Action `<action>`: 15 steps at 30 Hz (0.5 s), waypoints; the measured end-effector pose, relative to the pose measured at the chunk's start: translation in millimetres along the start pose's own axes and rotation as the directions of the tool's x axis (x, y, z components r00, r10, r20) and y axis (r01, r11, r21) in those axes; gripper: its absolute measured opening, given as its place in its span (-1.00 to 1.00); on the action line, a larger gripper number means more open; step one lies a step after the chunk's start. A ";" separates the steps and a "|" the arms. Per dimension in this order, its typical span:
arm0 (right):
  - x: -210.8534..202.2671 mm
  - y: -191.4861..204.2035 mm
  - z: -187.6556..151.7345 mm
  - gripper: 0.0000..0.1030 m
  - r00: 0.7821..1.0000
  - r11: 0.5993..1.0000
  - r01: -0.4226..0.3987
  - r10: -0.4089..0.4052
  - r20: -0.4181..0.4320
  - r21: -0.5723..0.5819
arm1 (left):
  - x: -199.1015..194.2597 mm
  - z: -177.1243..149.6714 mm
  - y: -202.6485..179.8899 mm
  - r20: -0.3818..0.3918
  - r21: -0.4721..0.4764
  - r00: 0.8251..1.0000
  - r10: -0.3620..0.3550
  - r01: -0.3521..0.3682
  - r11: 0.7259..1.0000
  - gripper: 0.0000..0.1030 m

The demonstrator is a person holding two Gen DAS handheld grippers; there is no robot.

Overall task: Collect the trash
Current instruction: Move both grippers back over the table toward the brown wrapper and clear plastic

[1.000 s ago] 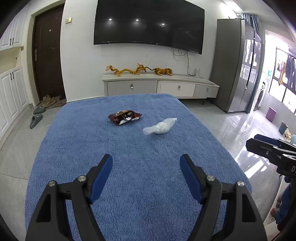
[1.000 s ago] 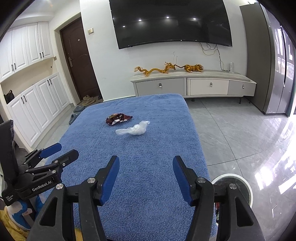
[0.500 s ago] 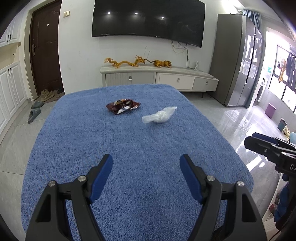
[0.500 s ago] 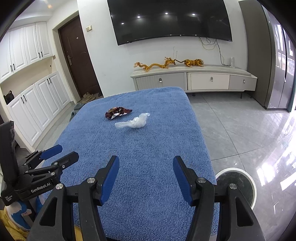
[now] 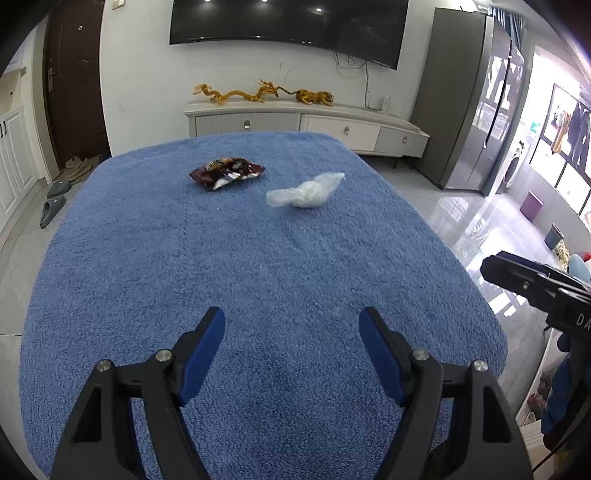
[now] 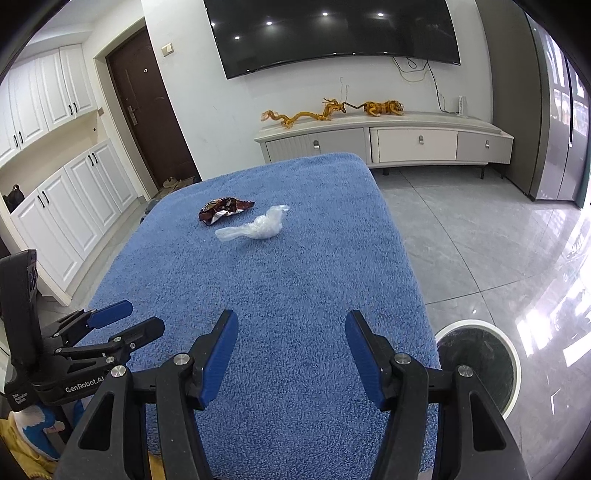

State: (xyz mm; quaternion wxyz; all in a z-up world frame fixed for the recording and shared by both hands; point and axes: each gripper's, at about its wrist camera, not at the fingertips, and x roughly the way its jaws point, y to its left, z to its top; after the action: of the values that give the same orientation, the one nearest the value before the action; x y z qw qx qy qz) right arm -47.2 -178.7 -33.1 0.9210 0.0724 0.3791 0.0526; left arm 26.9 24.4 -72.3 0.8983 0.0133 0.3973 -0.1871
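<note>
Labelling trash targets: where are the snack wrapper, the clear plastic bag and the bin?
snack wrapper (image 5: 227,172), left wrist view, its middle.
clear plastic bag (image 5: 308,192), left wrist view, crumpled bulk.
bin (image 6: 514,350), right wrist view, white rim.

— What's the room like from where I'm looking?

— White walls (image 6: 192,85), with a big dark television (image 6: 332,33) mounted ahead and ceiling lights mirrored in its screen. Under it I see a long low cabinet (image 6: 413,140) with grey and white drawers, golden dragon figurines (image 6: 295,117) lined along its top.

— And to the sides?

— A dark brown door (image 6: 147,122) on my left, shoes (image 5: 75,164) at its foot, then white cupboards (image 6: 66,199). On my right stands a tall grey fridge (image 5: 465,122), and beyond it bright windows (image 5: 569,155).

— The floor?

— Glossy pale grey tiles (image 6: 480,236), catching daylight.
</note>
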 end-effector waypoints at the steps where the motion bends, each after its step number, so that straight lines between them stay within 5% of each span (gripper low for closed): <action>1: 1.5 -1.4 -0.5 0.13 1.000 1.000 0.000 0.000 -0.004 0.003 | 1.5 -0.5 -0.7 -0.005 0.002 1.000 -0.003 0.003 1.000 0.43; 15: 12.4 -8.5 -1.9 0.13 0.999 1.000 -0.006 0.007 -0.032 0.013 | 15.8 -2.1 -3.3 -0.043 0.007 0.999 -0.012 0.013 1.000 0.43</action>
State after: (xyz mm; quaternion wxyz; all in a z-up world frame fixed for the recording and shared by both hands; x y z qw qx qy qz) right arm -39.3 -184.9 -44.5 0.9142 0.0787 0.3938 0.0544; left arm 34.0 16.6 -84.7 0.8884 0.0181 0.4158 -0.1938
